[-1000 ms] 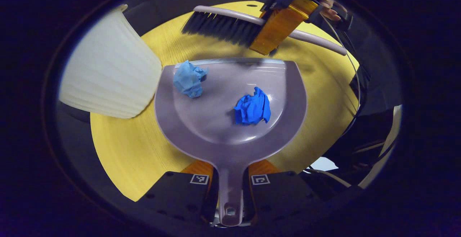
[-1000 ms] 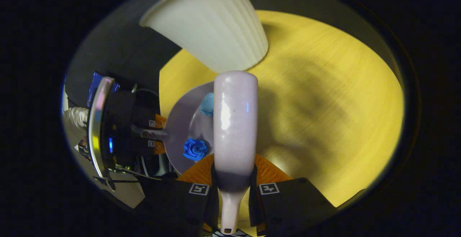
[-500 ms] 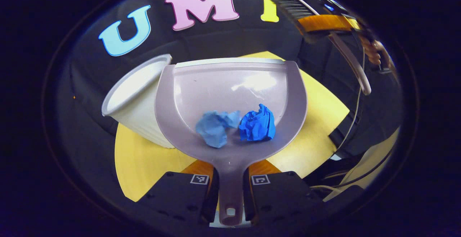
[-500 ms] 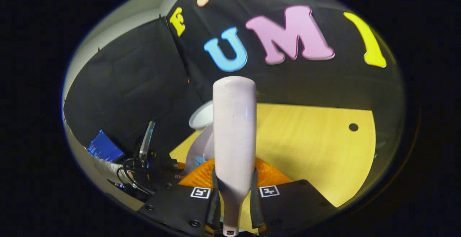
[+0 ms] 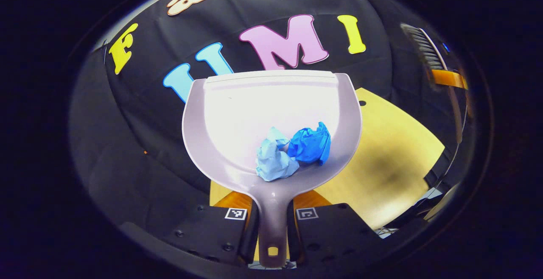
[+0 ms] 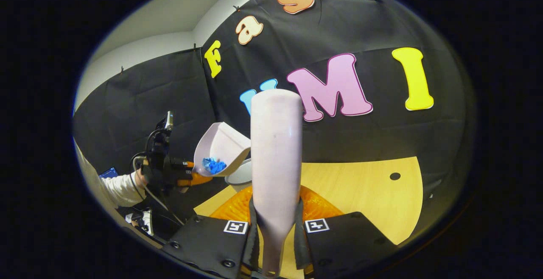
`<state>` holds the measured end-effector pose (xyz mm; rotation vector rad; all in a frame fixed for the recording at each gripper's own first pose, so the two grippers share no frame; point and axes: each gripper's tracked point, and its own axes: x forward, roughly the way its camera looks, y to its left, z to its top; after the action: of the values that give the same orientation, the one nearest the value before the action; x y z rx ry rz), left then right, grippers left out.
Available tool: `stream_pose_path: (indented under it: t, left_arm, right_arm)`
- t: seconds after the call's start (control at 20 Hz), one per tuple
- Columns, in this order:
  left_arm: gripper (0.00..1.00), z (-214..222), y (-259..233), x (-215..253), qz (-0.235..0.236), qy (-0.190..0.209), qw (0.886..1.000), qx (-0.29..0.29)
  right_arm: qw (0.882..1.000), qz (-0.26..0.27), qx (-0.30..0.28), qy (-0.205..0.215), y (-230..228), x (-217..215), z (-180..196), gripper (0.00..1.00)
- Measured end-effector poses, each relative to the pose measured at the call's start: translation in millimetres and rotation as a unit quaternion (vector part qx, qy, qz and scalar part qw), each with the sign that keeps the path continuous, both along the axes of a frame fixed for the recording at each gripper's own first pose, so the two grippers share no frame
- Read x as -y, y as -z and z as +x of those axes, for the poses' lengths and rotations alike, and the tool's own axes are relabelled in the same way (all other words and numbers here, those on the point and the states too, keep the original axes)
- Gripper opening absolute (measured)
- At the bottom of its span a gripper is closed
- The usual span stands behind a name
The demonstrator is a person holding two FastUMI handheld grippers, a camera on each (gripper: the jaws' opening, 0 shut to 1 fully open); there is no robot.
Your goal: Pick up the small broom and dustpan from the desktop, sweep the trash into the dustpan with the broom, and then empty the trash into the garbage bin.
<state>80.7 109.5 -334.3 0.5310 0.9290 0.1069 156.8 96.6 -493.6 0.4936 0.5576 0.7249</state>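
My left gripper (image 5: 272, 221) is shut on the handle of the grey dustpan (image 5: 237, 113), which is raised off the table and tilted back. A light blue paper wad (image 5: 275, 162) and a dark blue paper wad (image 5: 312, 144) lie together at its rear wall. My right gripper (image 6: 275, 228) is shut on the pale broom (image 6: 275, 143), held up in the air. Off at the right edge of the left gripper view are the broom's bristles (image 5: 426, 52). In the right gripper view the dustpan (image 6: 220, 147) hangs over the white bin (image 6: 242, 174).
The yellow wooden table (image 6: 365, 202) lies below both tools, with a small round hole (image 6: 395, 176) near its far edge. A hand and white sleeve (image 6: 121, 188) hold the left gripper at the left side of the right gripper view. Cables hang beneath it.
The dustpan has risen further and tilted back, and the two wads have slid together toward the handle end. The broom has also been raised higher above the table.
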Motion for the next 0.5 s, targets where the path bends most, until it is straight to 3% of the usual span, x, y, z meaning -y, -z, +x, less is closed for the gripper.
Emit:
stream_pose_path:
  t: [0.15,0.3,0.4,0.5]
  left_arm:
    - [0.26,-4,3,-4,0.065,-0.021,0.996,-0.054]
    - [0.26,-4,7,-7,0.14,-0.036,0.983,-0.11]
    - [0.27,-3,6,-4,0.194,-0.017,0.97,-0.143]
    - [0.26,2,-7,1,0.272,0.016,0.946,-0.177]
  right_arm:
    - [1.0,-0.004,-0.012,-0.001,5,26,-19,0.34]
    - [0.999,0.017,-0.047,-0.003,15,20,-30,0.34]
    - [0.998,0.007,-0.054,-0.004,21,18,-37,0.34]
    - [0.998,-0.001,-0.061,-0.008,27,18,-41,0.34]
